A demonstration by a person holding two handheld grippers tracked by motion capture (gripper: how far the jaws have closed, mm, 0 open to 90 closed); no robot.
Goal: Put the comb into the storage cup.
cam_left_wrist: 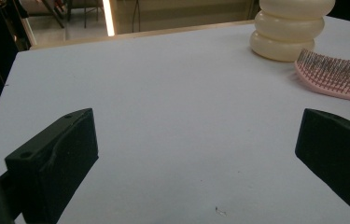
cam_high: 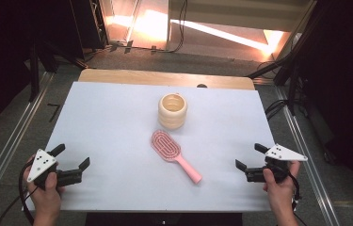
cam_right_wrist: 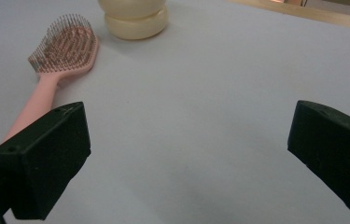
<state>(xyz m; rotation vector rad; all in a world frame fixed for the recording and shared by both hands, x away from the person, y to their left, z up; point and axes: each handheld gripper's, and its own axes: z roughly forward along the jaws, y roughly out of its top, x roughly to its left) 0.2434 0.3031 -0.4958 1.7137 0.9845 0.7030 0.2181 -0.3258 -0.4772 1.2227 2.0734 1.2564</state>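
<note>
A pink hairbrush (cam_high: 173,154) lies bristles up near the middle of the white table (cam_high: 117,122), its handle pointing to the near right. Just behind it stands a cream ribbed cup (cam_high: 172,110). My left gripper (cam_high: 72,157) rests at the near left corner, open and empty, well apart from the brush. My right gripper (cam_high: 248,156) sits at the near right, also open and empty. In the left gripper view the cup (cam_left_wrist: 292,29) and the brush head (cam_left_wrist: 338,74) show at the upper right. The brush (cam_right_wrist: 56,70) and cup base (cam_right_wrist: 136,21) lie at the upper left in the right gripper view.
The table's wooden far edge (cam_high: 164,77) borders a dark floor with cables and metal rails (cam_high: 301,141) on both sides. Bare white surface stretches between each gripper and the brush.
</note>
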